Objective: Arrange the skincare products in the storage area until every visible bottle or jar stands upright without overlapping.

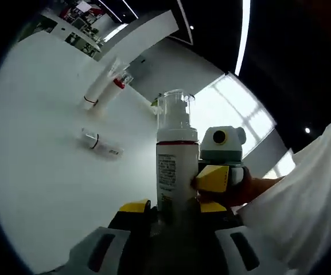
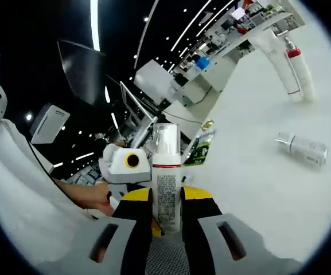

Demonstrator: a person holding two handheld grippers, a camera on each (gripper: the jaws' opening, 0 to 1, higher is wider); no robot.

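In my left gripper view, two tall bottles [image 1: 104,85] stand near the tabletop's [image 1: 45,172] far edge, a small bottle [image 1: 101,143] lying nearer. Both my left gripper [image 1: 171,207] and right gripper [image 2: 166,195] have their jaws closed against the pump bottle [image 2: 166,180], held upright between them.

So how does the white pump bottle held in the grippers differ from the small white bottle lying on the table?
The white pump bottle is held upright between both grippers' jaws; the small white bottle lies on its side, untouched, on the white table. The pump bottle has a clear cap and looks taller. Both are white.
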